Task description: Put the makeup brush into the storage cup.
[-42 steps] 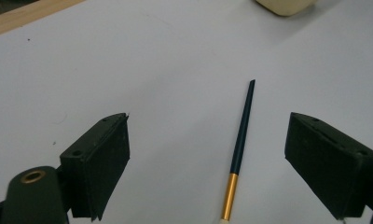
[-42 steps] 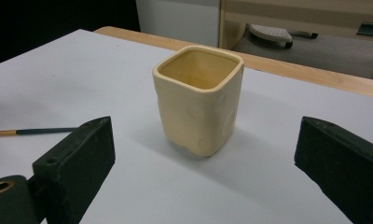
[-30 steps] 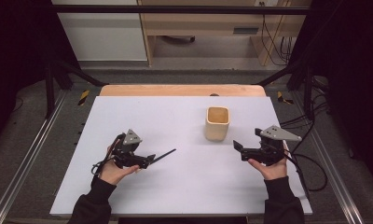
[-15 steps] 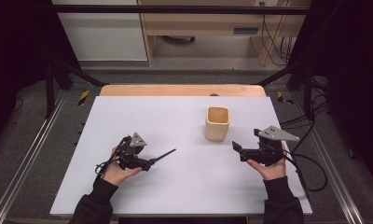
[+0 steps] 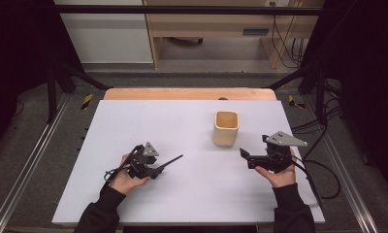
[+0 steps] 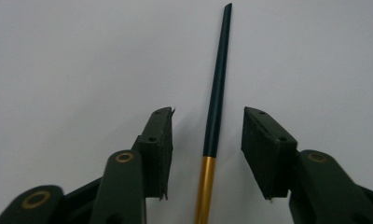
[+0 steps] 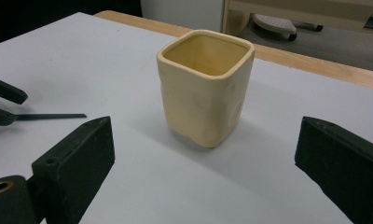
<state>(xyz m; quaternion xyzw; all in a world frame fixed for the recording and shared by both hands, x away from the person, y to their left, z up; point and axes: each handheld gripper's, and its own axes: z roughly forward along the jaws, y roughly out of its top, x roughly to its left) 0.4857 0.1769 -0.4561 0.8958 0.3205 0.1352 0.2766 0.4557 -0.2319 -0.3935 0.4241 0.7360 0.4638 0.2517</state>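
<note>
A thin dark stick with a gold lower section lies flat on the white table. My left gripper is open and straddles it, with both pads clear of the shaft. From above, the left gripper sits at the table's front left and the stick's tip points right. A cream square-sided cup stands upright right of centre. My right gripper is open, held just in front of the cup and facing it, with nothing between its jaws.
The table's wooden far edge runs behind the cup. In the right gripper view the left gripper and the stick show at the far left. Cables trail off the table's right side.
My left gripper has edged slightly right along the stick and sits lower over it. The stick, the cup and my right gripper have stayed about where they were.
</note>
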